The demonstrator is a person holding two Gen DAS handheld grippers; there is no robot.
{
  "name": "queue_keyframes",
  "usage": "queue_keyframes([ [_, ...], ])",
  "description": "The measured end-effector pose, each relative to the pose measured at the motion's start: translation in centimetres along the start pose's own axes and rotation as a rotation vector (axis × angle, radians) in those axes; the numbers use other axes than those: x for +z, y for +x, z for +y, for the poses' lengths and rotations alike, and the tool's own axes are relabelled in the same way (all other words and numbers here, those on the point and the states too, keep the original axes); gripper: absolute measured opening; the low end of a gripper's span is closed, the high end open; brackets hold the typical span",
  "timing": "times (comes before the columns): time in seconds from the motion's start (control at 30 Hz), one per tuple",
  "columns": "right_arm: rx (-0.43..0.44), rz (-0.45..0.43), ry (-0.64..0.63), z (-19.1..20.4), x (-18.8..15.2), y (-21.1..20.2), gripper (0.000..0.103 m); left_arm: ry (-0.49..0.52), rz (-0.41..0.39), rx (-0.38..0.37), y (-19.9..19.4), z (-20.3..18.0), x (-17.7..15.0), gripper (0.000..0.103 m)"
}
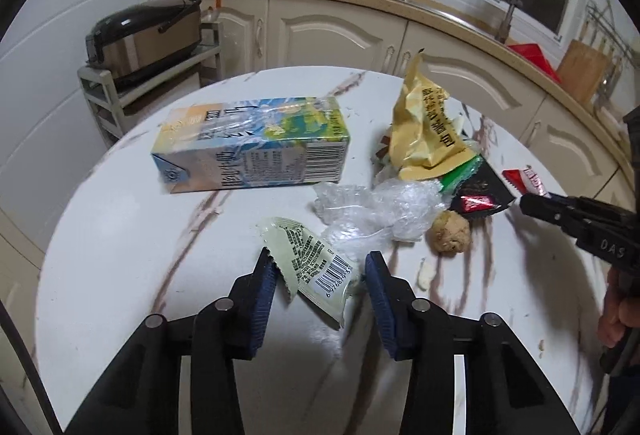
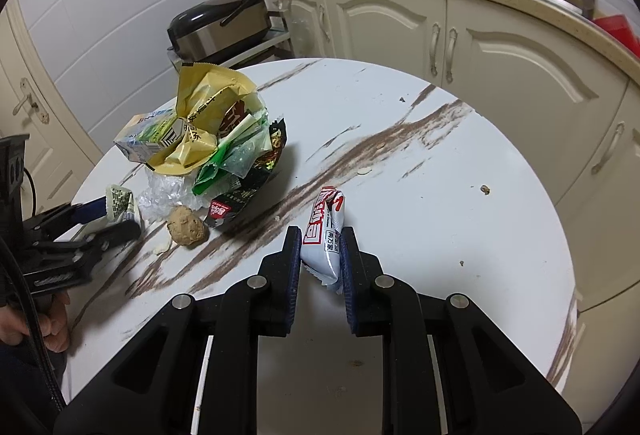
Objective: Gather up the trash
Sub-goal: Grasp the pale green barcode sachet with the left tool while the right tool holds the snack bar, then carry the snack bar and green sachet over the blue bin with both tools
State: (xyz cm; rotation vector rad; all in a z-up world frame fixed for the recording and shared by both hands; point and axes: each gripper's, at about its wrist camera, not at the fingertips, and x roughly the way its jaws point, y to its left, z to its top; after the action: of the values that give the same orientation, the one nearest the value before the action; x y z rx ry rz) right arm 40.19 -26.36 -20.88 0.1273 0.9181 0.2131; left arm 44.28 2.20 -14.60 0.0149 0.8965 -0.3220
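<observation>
Plainly, "DAS"-marked right gripper [image 2: 320, 235] clamped on red-white wrapper [image 2: 326, 235]; left gripper [image 1: 320, 271] jaws apart around barcoded sachet [image 1: 316, 267].

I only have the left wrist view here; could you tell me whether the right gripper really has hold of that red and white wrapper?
Observer: Yes. The right wrist view shows the right gripper pinching the red and white wrapper between both pads.
Operator: Thank you. Is any more trash lying on the table beyond it?
Observer: Only specks, such as a small crumb on the table to the wrapper's right.
</observation>
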Motion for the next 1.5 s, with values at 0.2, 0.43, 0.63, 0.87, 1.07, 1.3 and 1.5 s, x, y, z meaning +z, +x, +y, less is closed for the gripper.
queue_keyframes([
  [0.2, 0.004, -0.015, -0.004, 0.2, -0.2, -0.9, 0.018, -0.022, -0.014, -0.028, -0.8, -0.6, -0.6, 0.013],
  [0.43, 0.031, -0.047, 0.018, -0.4, -1.0, -3.1, 0.018, -0.004, -0.032, -0.032, -2.6, -2.7, -1.4, 0.005],
  [0.63, 0.030, -0.077, 0.032, -0.8, -1.8, -5.2, 0.018, 0.029, -0.007, -0.038, -2.9, -4.7, -2.4, 0.004],
  [0.87, 0.029, -0.081, 0.044, -1.3, -2.8, -6.4, 0.018, -0.011, -0.011, -0.032, -1.9, -5.4, -2.5, 0.086],
  [1.07, 0.031, -0.079, 0.052, -1.7, -3.2, -6.5, 0.018, 0.040, 0.032, -0.096, 0.0, -7.0, -2.1, 0.015],
  [1.3, 0.026, -0.085, 0.063, -2.1, -3.4, -6.8, 0.018, 0.054, 0.014, -0.134, 0.1, -8.7, -2.2, 0.007],
  [1.5, 0.022, -0.100, 0.081, -3.0, -3.9, -7.6, 0.018, 0.073, -0.016, -0.134, -1.4, -10.4, -1.9, 0.005],
])
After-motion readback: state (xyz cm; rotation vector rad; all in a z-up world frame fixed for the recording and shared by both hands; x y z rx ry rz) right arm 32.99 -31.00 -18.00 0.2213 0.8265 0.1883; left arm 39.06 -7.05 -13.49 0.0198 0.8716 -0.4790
